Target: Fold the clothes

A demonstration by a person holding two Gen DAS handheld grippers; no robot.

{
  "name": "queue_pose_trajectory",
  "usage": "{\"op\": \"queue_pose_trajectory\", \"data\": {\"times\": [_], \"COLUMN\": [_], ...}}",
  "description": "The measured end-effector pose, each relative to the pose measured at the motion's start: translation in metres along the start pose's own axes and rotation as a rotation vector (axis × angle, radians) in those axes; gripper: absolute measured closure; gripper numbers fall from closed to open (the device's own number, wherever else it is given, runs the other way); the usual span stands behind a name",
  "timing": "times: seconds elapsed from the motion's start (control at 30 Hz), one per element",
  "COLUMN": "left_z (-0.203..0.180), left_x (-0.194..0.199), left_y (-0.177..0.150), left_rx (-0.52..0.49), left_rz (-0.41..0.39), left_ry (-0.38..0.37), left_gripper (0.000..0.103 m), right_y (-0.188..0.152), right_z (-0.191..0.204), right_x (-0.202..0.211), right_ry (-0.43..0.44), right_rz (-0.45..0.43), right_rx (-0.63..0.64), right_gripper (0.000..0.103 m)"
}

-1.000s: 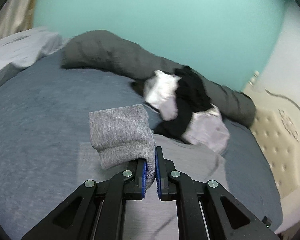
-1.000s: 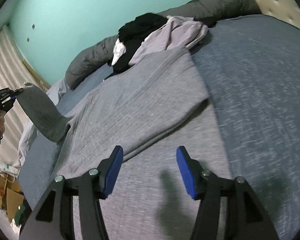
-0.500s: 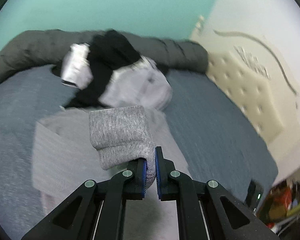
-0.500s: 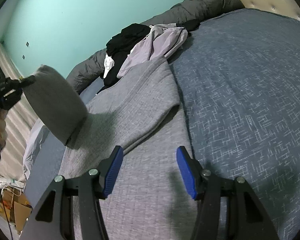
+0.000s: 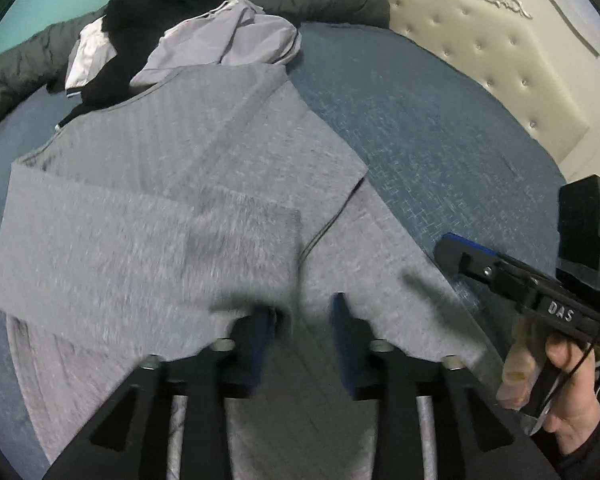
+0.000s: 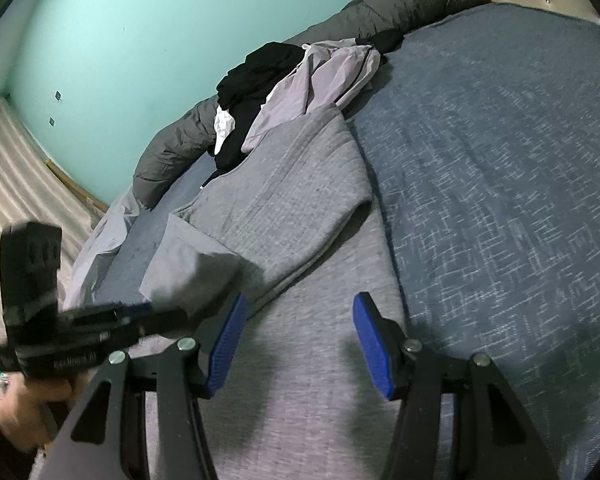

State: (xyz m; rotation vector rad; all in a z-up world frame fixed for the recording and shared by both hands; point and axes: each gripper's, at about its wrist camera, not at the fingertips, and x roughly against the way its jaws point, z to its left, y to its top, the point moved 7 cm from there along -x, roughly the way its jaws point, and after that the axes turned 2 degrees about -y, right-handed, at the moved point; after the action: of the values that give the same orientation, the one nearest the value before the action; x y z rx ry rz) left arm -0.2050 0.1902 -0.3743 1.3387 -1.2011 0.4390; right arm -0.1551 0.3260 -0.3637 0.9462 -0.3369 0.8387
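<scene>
- Jaws of the left hand-held gripper (image 5: 302, 332) are opening, with the grey sleeve (image 5: 148, 248) just ahead of the blurred pads; whether cloth is still caught between them cannot be told through the blur, though the sleeve is seen lying across the garment's body.
- The right hand-held gripper (image 6: 296, 344) is held apart, about half spread, with nothing between its blue pads (image 6: 370, 344); it hovers over the lower part of the grey sweater (image 6: 292, 208).
- The grey sweater is spread flat on the blue bedcover (image 6: 500, 200), with the other sleeve already laid inward across the chest — both sleeves are judged to be folded in.
- The step in hand is judged to be the release of the second sleeve fold.
- The next move calls for the hem to be gripped at both corners and brought up toward the neckline — evenly, so that the laid sleeves are not dragged out of place.
- Beyond the sweater, a heap of clothes (image 5: 188, 36) in black, white and pale lilac is left unfolded against a rolled dark grey duvet (image 6: 400, 0).
- A tufted headboard (image 5: 480, 52) is seen at the far end of the bed.
</scene>
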Motion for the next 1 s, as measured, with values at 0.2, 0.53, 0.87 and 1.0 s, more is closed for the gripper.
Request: {"op": "queue_pose_trajectory", "data": {"times": [0.2,0.53,0.87,1.0], "left_z": [0.010,0.092,0.160,0.165], "left_x": [0.031,0.063,0.066,0.068], "left_y": [-0.006,-0.038,-0.082,-0.087], "left_rx": [-0.018,0.180,0.371,0.376], "left_rz": [-0.043,-0.070,-0.079,-0.085], "left_ry": [-0.005,0.093,0.138,0.142], "left_gripper": [0.039,0.038,0.038,0.038], "right_y": [-0.002,-0.007,-0.036,-0.045], "right_z": [0.008,0.040,0.095,0.090], "right_x": [-0.013,-0.035,-0.074,-0.087], "right_ry": [0.039,0.080,0.007,-0.096], "right_rz": [0.030,0.080,0.205,0.233], "right_rx": [-0.024,0.010,0.235,0.280], "right_gripper": [0.046,0.044,0.043,0.043]}}
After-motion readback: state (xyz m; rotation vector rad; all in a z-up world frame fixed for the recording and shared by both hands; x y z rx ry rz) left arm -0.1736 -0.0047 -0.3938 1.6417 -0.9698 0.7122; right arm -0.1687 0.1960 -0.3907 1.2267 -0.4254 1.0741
